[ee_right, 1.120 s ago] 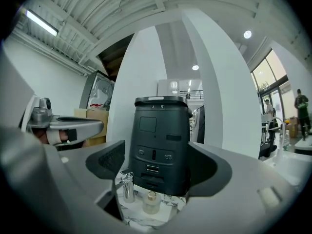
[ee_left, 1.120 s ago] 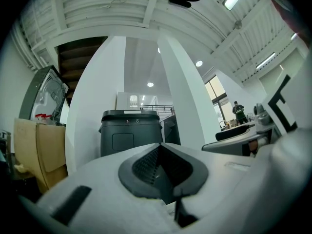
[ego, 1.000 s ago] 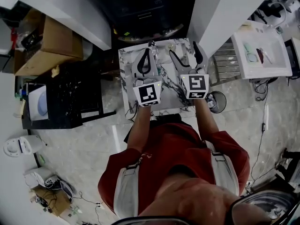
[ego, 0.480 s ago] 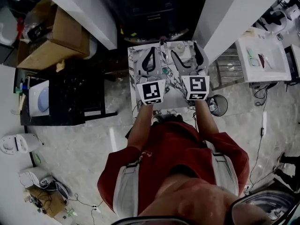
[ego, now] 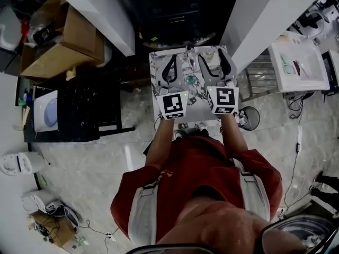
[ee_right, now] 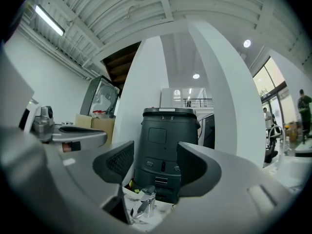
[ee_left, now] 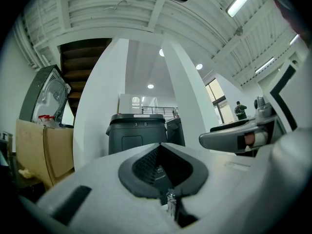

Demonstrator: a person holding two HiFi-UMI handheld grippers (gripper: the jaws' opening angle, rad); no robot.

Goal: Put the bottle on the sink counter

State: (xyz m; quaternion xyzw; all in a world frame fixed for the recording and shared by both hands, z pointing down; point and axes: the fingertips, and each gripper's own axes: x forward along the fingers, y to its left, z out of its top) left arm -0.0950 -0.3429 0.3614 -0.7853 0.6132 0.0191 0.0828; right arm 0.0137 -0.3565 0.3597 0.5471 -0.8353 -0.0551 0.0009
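Note:
A small marble-patterned sink counter (ego: pixel 197 109) stands in front of the person, with a chrome faucet (ego: pixel 188 50) at its back edge. Both grippers hang above it. My left gripper (ego: pixel 173 60) is shut with nothing in it; in its own view the jaw tips (ee_left: pixel 161 144) meet above the faucet (ee_left: pixel 170 202). My right gripper (ego: pixel 212 58) is open; its jaws have just been closing and only the faucet (ee_right: pixel 142 203) shows low between them (ee_right: pixel 156 152). A pale round thing (ego: pixel 208 52), perhaps the bottle's top, sits at the counter's back. A small teal thing (ego: pixel 189 80) lies between the grippers.
A dark machine (ee_right: pixel 168 150) stands right behind the counter, between white pillars (ego: pixel 103 15). Cardboard boxes (ego: pixel 63 41) and a black table (ego: pixel 79 110) are to the left. A round bin (ego: pixel 249 118) and a white table (ego: pixel 296 62) are to the right.
Both grippers have moved forward, further over the counter towards the faucet. The right gripper's jaws stand narrower than before. The left gripper has stayed shut.

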